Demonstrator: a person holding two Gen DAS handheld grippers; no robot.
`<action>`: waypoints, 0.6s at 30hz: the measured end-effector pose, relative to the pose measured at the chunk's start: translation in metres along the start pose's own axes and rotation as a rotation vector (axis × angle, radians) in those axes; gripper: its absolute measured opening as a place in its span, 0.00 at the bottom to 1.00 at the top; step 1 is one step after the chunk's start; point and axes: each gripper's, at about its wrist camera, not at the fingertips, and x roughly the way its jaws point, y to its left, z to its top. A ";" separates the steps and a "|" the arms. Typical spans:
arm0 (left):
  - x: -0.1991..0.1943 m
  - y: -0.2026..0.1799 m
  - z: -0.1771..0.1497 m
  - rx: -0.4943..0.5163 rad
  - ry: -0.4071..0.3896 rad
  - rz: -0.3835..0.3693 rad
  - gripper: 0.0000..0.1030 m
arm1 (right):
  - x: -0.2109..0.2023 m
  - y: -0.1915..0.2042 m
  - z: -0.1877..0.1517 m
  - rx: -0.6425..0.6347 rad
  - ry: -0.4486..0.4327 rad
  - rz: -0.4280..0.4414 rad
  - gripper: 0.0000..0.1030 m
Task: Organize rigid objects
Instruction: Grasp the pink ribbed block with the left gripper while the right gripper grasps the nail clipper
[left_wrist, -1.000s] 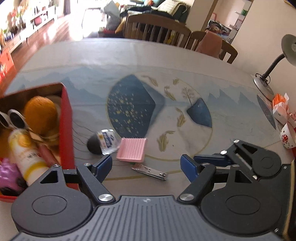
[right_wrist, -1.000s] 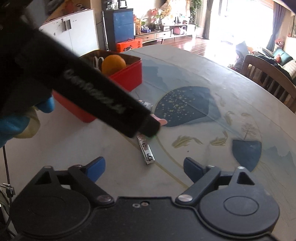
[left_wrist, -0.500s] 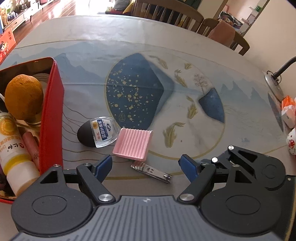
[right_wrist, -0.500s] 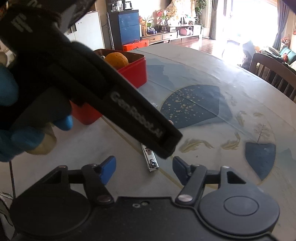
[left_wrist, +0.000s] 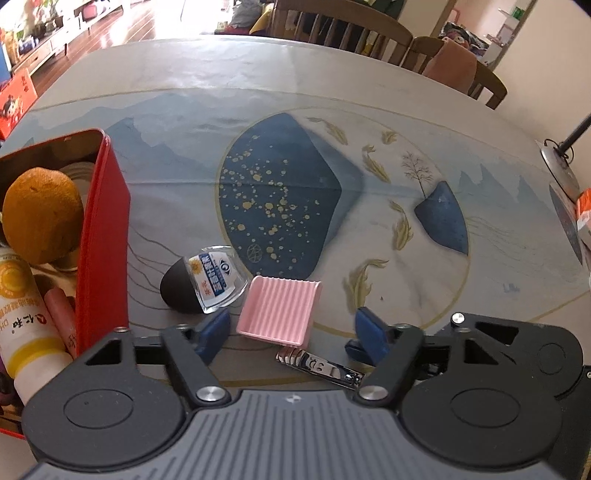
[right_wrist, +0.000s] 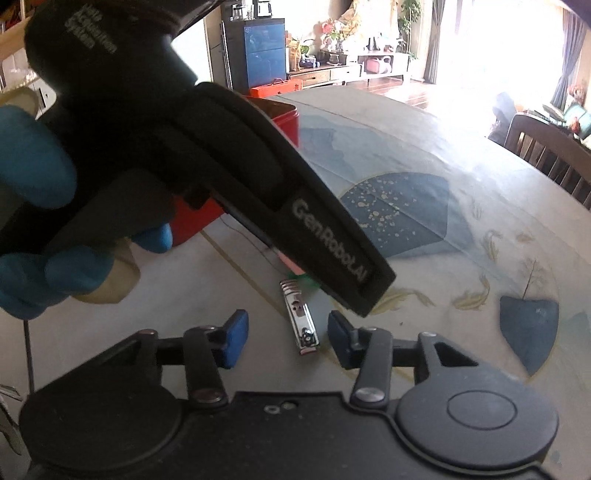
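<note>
So both grippers are crowding the same little patch of the table, near its front edge, just right of the red tin. The left gripper is sitting with its jaws about half open and they've just been closing in; the pink ridged tray is lying between the blue pads, but neither pad is pressing on it as far as I can see. The right gripper is narrower, jaws also just been closing, with the nail clipper in the gap and still flat on the cloth, not pinched.

The bit that matters: in the right wrist view the clipper's long axis is running almost straight away from the camera, so the pads are lining up on its two long sides, which looks like the easy way to grab it. In the left view it's lying crosswise, just below the tray. I'd say the right hand is nearer the clipper, the left nearer the tray. A small bottle is lying just beside the tin.
</note>
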 end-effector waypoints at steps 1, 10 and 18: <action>0.000 -0.001 0.000 0.011 -0.002 0.003 0.61 | 0.001 0.002 0.000 -0.009 -0.001 -0.006 0.42; -0.001 -0.003 -0.001 0.016 -0.004 0.009 0.40 | -0.004 0.001 -0.003 0.050 -0.011 -0.037 0.15; -0.009 -0.002 -0.003 -0.009 -0.006 -0.005 0.40 | -0.024 -0.004 -0.020 0.090 -0.001 -0.059 0.10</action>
